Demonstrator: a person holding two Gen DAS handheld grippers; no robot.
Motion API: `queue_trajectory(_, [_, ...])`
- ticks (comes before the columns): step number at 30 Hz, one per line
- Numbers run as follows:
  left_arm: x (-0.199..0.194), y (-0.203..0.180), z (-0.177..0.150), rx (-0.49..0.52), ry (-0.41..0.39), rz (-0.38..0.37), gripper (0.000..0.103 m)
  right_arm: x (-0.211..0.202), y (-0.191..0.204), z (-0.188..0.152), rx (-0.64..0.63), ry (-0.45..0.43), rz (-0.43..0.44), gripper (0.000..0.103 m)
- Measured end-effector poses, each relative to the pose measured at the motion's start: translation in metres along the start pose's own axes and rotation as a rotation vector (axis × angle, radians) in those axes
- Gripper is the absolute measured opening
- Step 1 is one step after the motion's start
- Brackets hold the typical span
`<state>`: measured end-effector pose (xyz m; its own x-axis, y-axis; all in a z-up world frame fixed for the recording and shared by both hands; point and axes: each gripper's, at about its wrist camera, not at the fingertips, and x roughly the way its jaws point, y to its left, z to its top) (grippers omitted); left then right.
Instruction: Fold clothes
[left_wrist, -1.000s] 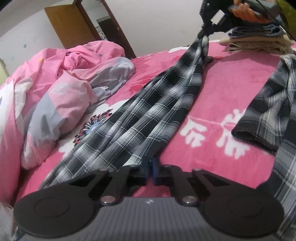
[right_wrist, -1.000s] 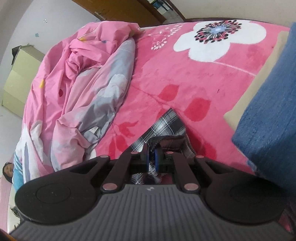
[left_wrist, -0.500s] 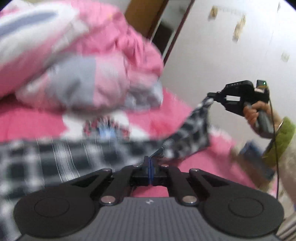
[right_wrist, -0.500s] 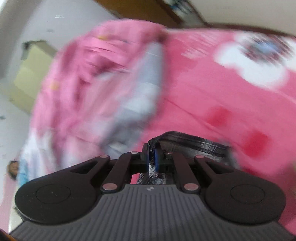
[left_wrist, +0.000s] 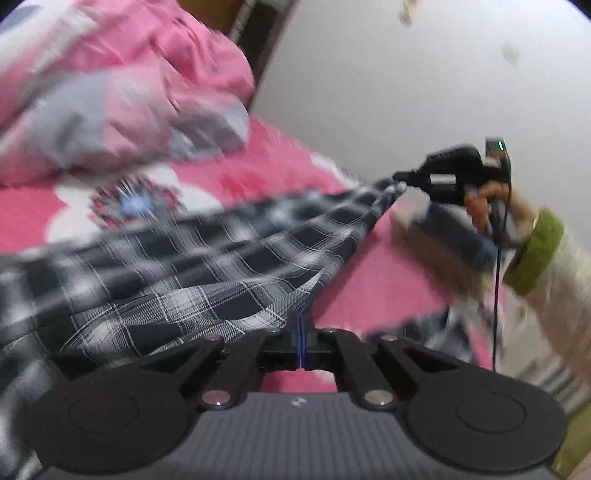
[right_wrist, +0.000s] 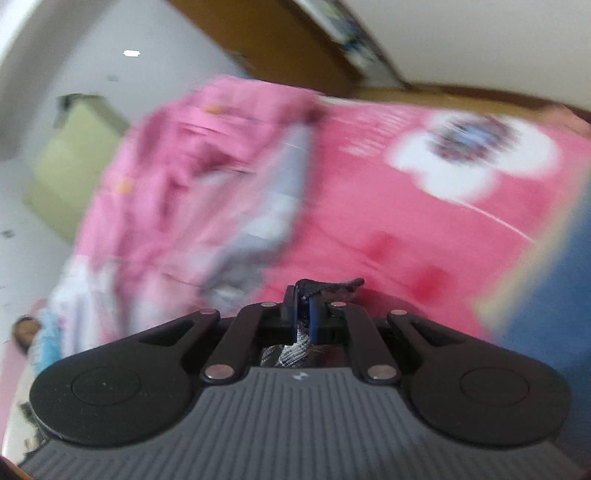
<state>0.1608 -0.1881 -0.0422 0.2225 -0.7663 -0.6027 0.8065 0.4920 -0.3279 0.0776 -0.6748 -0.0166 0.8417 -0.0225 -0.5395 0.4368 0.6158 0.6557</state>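
We have the plaid shirt (left_wrist: 207, 273) up off the bed (left_wrist: 376, 295), strung between our two grippers. Our left gripper (left_wrist: 301, 332) has its jaws clenched on one corner of the black-and-white checked cloth, which spreads away from it to the left and up toward the middle of the left wrist view. At the far end, our right gripper (left_wrist: 400, 177) pinches the other corner, and we see the hand (left_wrist: 484, 203) on its handle, a green cuff (left_wrist: 535, 251) at the wrist and a pale sleeve (left_wrist: 561, 295) behind it. The fabric runs taut between the two corners and sags in folds below that line.

From the right wrist view, the right gripper (right_wrist: 303, 314) has its jaws closed on a bunched bit of the same plaid, a dark tuft poking out past the tips and more cloth tucked below them.

Under the shirt lies the pink bedspread with a big white flower (left_wrist: 136, 201) printed on it. A crumpled pink and grey quilt (left_wrist: 122, 96) is heaped at the far side of the bed. Beyond the right gripper in the left wrist view, a stack of folded clothes (left_wrist: 443, 243) sits on the bed, blurred, blue over tan. A brown wooden door (right_wrist: 273, 40) and a pale green cabinet (right_wrist: 74, 162) stand against the white walls. Much of both views is smeared.
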Motion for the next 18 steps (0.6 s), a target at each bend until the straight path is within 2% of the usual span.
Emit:
queue_trajectory(2, [0.017, -0.005, -0.011, 0.040, 0.053, 0.010, 0.001, 0.005, -0.024, -0.012, 0.025, 0.032, -0.051, 0.003])
queue_trajectory(6, [0.035, -0.001, -0.024, 0.062, 0.116, 0.028, 0.001, 0.015, -0.010, -0.027, -0.121, 0.065, -0.146, 0.003])
queue_trajectory(12, [0.033, -0.005, -0.027, 0.104, 0.138, 0.028, 0.002, 0.035, 0.029, -0.041, -0.507, 0.173, -0.381, 0.007])
queue_trajectory(14, [0.030, -0.009, -0.026, 0.114, 0.148, 0.022, 0.005, 0.033, 0.041, -0.047, -0.608, 0.163, -0.442, 0.011])
queue_trajectory(15, [0.027, -0.012, -0.026, 0.122, 0.147, 0.020, 0.012, 0.029, 0.046, -0.049, -0.648, 0.135, -0.467, 0.018])
queue_trajectory(16, [0.024, -0.015, -0.027, 0.144, 0.140, 0.020, 0.022, 0.025, 0.052, -0.052, -0.689, 0.108, -0.491, 0.031])
queue_trajectory(18, [0.018, -0.020, -0.028, 0.187, 0.128, 0.020, 0.027, 0.016, 0.061, -0.056, -0.768, 0.045, -0.533, 0.038])
